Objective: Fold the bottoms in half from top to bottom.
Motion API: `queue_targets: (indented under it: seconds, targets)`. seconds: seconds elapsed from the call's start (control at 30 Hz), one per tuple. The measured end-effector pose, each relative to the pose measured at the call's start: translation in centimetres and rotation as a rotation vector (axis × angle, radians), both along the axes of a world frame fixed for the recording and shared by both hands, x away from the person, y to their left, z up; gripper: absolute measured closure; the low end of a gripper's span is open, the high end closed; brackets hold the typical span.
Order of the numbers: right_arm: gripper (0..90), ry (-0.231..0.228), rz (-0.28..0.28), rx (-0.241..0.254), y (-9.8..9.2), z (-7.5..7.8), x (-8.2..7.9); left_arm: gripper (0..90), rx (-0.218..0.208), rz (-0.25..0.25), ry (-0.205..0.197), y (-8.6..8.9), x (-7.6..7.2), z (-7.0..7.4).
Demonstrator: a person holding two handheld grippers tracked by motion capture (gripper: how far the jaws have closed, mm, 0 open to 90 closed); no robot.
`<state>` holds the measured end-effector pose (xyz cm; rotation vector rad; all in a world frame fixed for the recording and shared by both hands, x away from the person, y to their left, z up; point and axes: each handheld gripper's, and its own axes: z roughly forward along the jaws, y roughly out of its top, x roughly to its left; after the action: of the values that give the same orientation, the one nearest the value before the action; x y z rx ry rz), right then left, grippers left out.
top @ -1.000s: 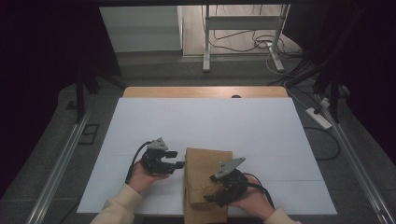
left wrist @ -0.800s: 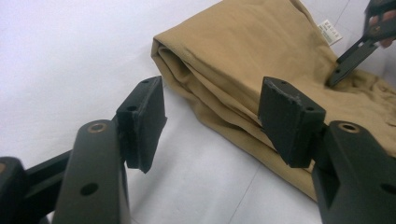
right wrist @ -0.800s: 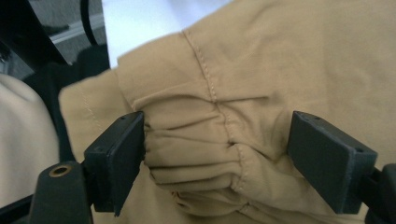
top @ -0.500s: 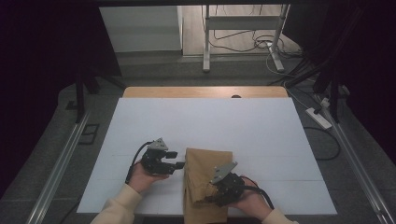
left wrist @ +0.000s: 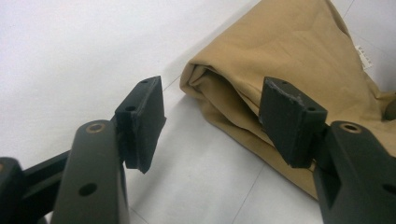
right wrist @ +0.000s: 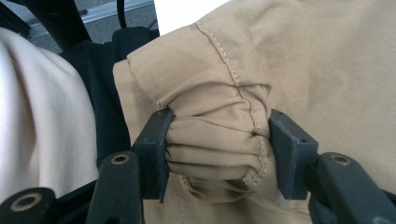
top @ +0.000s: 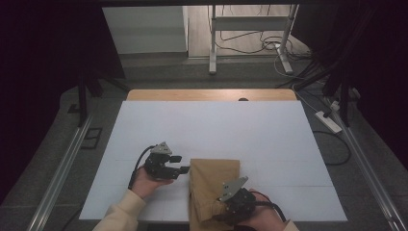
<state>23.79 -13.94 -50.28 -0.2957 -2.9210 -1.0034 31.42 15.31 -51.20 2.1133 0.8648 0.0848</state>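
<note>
Both grippers are seen at the near edge of the white table [top: 211, 130], on either side of a folded tan cloth [top: 214, 185]. That cloth is laid with its long axis running from the near edge away toward the middle of the table, its near end hanging over the edge.

Right gripper [right wrist: 217, 154]: its jaws have just been closing and are clamped on a bunched fold of the cloth's hemmed near corner.

Left gripper [left wrist: 210, 123]: its jaws are spread apart with nothing between them, and the cloth's folded far corner is found just ahead and to its right, so this gripper is judged the nearer one to that corner.

How many layers are pinched cannot be made out, and the cloth's near end is cut off in the high view.
</note>
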Motion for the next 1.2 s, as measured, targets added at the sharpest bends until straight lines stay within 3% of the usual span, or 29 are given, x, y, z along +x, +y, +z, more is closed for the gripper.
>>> queue_targets:
  seconds: [0.23, 0.4, 0.73, 0.93, 1.2]
  targets:
    - [33.9, 0.041, -0.001, 0.046, -0.3, 0.0, 0.5, 39.5, -0.001, 0.001, 0.002, 0.0, 0.0, 0.0]
    - [29.0, 0.031, -0.036, 0.141, -1.4, 1.8, 0.8, 39.4, -0.003, 0.002, 0.000, 0.2, 0.1, 0.0]
    - [27.2, 0.025, -0.099, 0.145, -3.1, 2.3, 2.6, 39.1, 0.002, 0.002, 0.000, 0.2, 0.1, 0.0]
    - [27.0, 0.003, -0.185, 0.152, -4.4, 2.0, 4.2, 39.0, -0.004, 0.008, 0.003, 0.2, 0.2, -0.1]
    - [27.1, -0.037, -0.263, 0.139, -4.7, 1.5, 6.1, 38.4, -0.009, 0.010, 0.007, 0.1, 0.4, -0.1]
